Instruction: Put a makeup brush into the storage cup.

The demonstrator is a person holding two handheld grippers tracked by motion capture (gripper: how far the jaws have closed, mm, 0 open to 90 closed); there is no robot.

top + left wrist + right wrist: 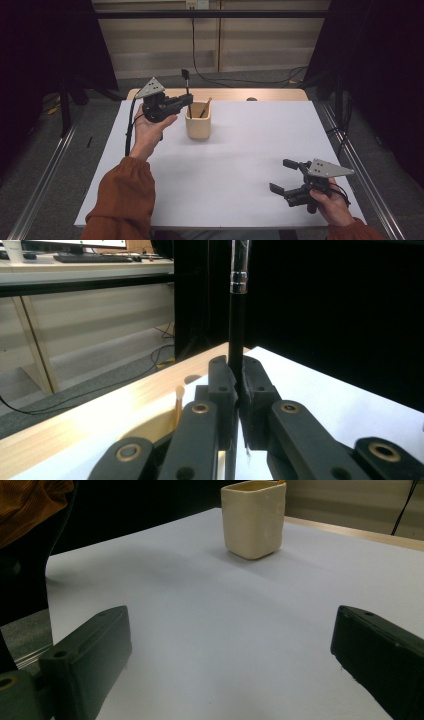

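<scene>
One glossy cream squarish cup (198,121), one wooden stick (205,107) inside; left gripper (189,99) clamps slim black brush (187,90); right gripper (284,176) agape, empty; matte white bench (240,165).

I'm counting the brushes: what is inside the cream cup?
In the cream cup a wooden-handled stick leans; the left gripper holds a black brush upright above it. The cup's bottom is hidden.

White table (240,165) with wooden far edge, grey floor (100,120), pale wall panels (160,45), black curtains (45,45)
</scene>
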